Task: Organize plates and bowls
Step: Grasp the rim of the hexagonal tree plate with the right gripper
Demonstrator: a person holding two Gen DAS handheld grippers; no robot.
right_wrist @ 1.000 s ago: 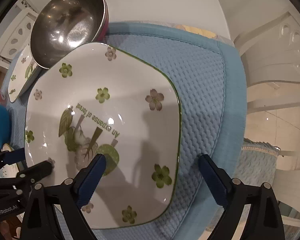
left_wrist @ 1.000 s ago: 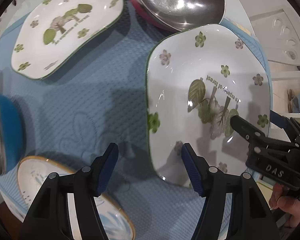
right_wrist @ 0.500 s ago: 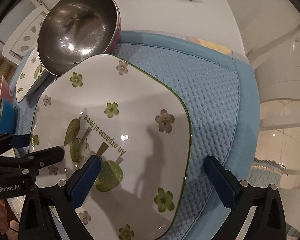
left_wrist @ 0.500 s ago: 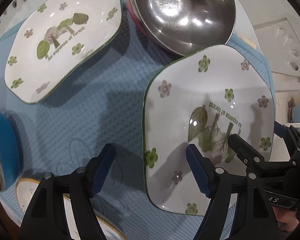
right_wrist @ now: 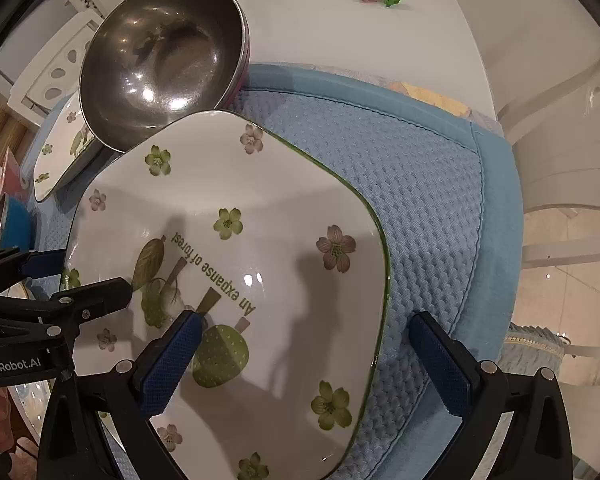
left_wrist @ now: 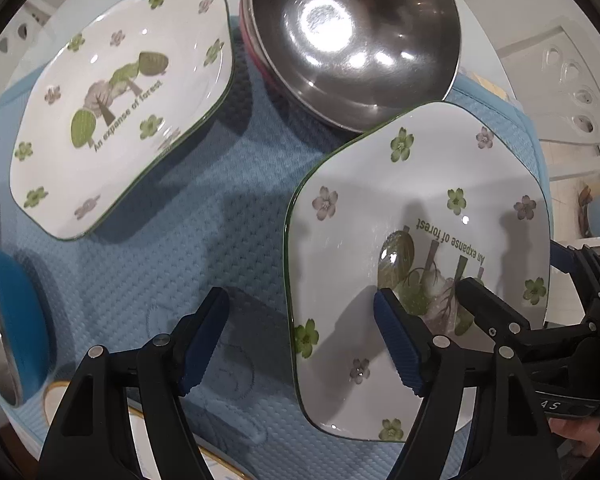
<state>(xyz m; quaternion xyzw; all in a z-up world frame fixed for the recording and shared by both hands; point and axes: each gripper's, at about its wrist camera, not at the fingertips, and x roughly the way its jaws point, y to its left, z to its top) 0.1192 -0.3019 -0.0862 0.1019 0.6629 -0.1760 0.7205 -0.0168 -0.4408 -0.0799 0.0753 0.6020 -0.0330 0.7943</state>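
Both grippers are open, holding nothing: left gripper [left_wrist: 300, 336] and right gripper [right_wrist: 306, 356] each straddle an edge of the white floral square plate [left_wrist: 412, 200], probably for a 2-sided lift.

Left wrist view: 2 plates on the mat [left_wrist: 188, 216]; near plate [left_wrist: 420, 216] right, far plate [left_wrist: 112, 108] upper left, well apart; steel bowl [left_wrist: 352, 40] behind near plate, rims touching; second bowl [left_wrist: 12, 320] at left edge.
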